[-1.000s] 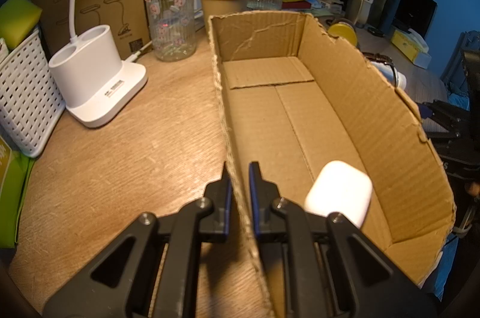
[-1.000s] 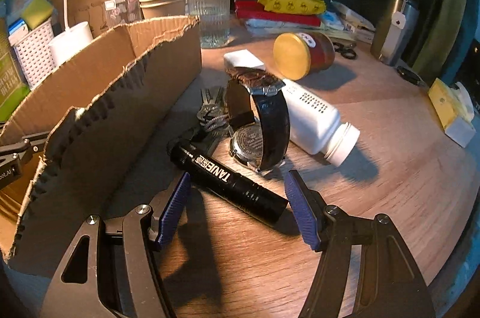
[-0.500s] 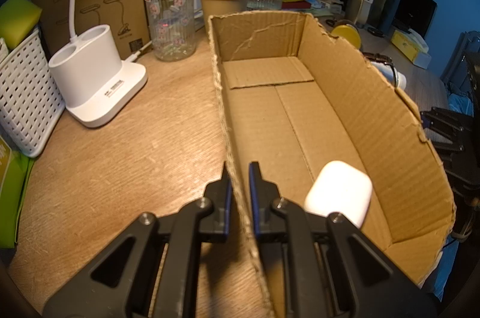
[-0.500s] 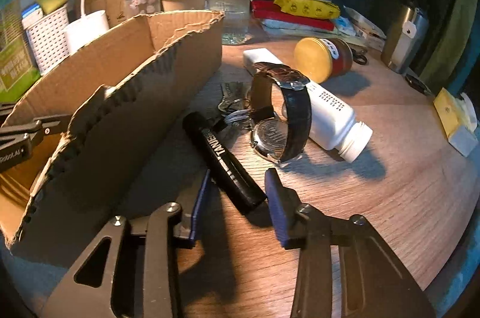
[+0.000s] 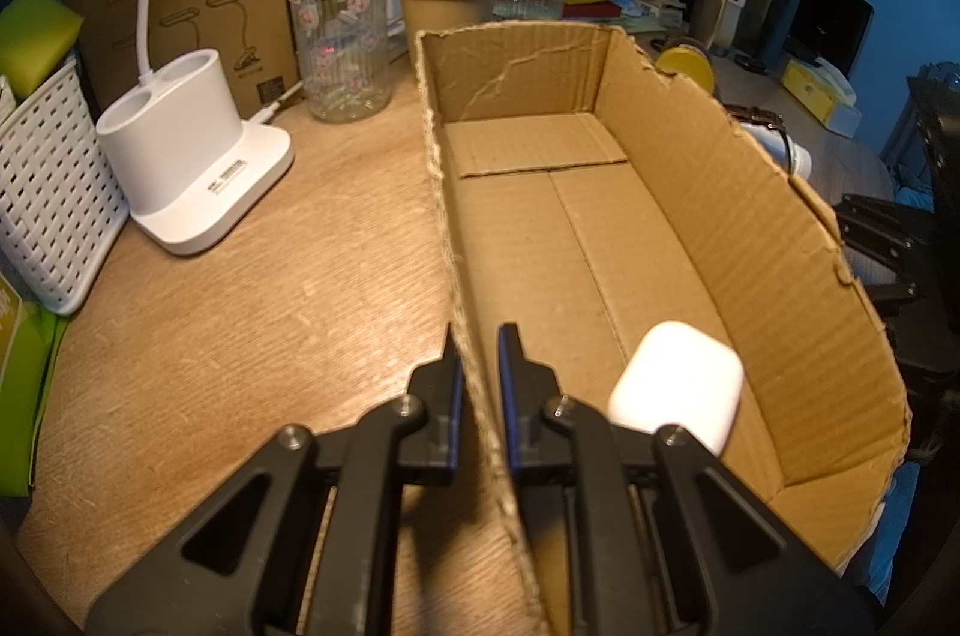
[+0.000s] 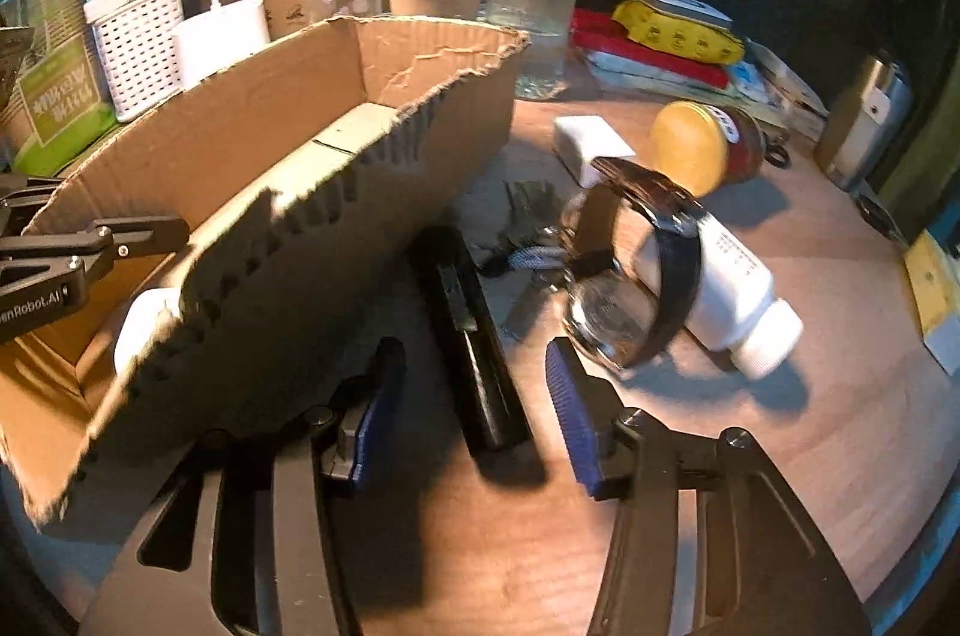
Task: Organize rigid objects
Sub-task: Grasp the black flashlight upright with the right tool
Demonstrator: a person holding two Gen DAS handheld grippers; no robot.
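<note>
Black flashlight (image 6: 474, 342) now lengthwise between just-reopened right fingers (image 6: 567, 411) — untouched; left fingers (image 5: 510, 384) clamped on cardboard box (image 5: 780, 240) wall.

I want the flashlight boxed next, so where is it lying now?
In the right wrist view the black flashlight lies on the table just outside the cardboard box, between the open right hand-held gripper fingers, left of the wristwatch.
</note>
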